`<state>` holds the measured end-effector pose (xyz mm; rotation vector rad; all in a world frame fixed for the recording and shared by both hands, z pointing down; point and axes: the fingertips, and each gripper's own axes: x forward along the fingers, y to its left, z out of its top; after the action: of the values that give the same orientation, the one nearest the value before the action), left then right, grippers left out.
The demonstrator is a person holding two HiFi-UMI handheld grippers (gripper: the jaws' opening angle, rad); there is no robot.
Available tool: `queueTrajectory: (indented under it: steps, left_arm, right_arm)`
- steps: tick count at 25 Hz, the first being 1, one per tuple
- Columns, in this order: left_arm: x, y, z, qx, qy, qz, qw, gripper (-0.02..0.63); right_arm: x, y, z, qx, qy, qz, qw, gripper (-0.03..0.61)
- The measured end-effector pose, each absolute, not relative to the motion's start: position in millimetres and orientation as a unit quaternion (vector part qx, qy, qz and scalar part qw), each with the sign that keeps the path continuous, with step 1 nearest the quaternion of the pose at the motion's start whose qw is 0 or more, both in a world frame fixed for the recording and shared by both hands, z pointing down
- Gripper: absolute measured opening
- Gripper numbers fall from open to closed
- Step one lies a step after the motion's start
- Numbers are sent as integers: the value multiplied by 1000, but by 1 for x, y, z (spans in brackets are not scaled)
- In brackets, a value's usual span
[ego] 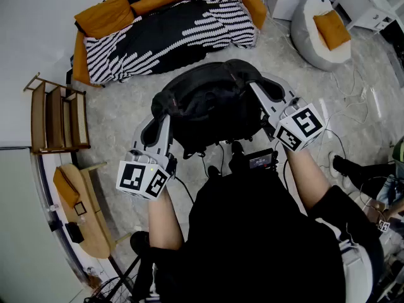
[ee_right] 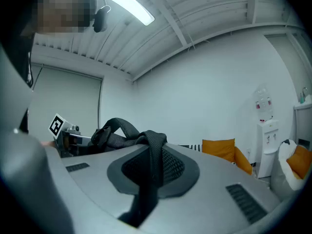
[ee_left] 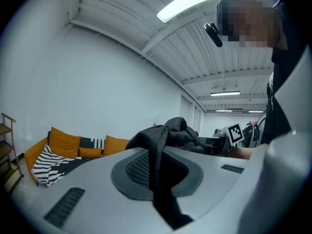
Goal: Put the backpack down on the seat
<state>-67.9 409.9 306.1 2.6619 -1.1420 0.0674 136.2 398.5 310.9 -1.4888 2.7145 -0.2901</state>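
Left gripper [ego: 159, 120] and right gripper [ego: 257, 88] each clamp a strap [ee_left: 158, 165] of the backpack [ego: 208, 106], which hangs between them, near the person. The sofa [ego: 164, 36] lies farther off; carrying over and setting down remain.

A mock living-room corner in a big lab hall, orange sofa [ego: 104, 14] with striped throw [ego: 189, 17], grey beanbag [ego: 309, 36], wooden rack [ego: 57, 115], loose cables [ego: 353, 100] on speckled floor, corrugated metal ceiling [ee_right: 204, 13], strip light [ee_left: 195, 1], water dispenser [ee_right: 266, 140] by the wall
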Motion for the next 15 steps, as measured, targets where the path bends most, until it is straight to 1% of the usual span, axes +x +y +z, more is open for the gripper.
queueTrajectory:
  steps: [7,12,15]
  left_arm:
    - [-72,404,296,920,-375,27,114,35]
    - [-99,466,316,915,-382,35,125,35]
    - [-108,483,329,906,-397,48,142,35]
  right_arm:
    - [133,396,309,-483,867,-117,32,48]
    - [105,462,334,-478,865,-148,42,48]
    - [97,480,348,-471,864,-174,41,48]
